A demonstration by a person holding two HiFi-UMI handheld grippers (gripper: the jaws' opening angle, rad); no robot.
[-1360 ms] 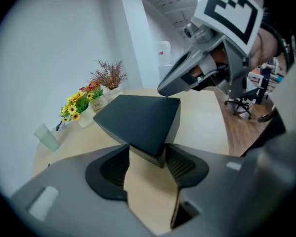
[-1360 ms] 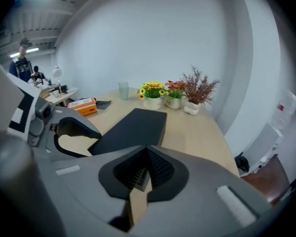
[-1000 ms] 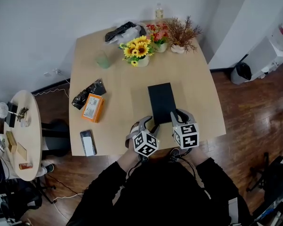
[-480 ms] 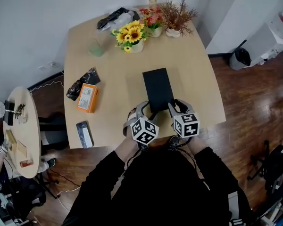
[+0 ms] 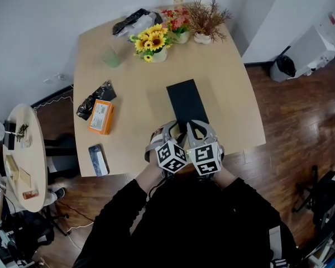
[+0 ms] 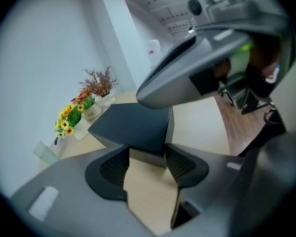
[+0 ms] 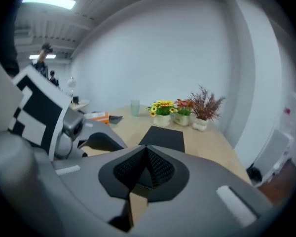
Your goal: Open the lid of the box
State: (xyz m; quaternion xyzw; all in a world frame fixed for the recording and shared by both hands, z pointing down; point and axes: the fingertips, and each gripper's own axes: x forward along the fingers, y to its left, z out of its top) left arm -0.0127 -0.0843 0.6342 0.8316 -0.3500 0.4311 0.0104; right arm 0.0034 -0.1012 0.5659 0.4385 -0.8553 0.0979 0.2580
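A flat black box lies lid down-closed on the wooden table, its near end toward me. Both grippers sit side by side at that near end. My left gripper is at the box's near left corner; in the left gripper view the box has its corner at the tips of the gripper, whose jaws are closing, and no squeeze shows. My right gripper is over the near edge; in its own view the gripper has its pads together, with the box just beyond.
Sunflowers, a red bouquet and a dried plant stand at the table's far end with a green cup. An orange pack, a black bag and a phone lie left. A small round table stands further left.
My right gripper has slid left, close against the left one, and its jaws have shut. The left gripper stays at the box's near left corner. The box has not moved.
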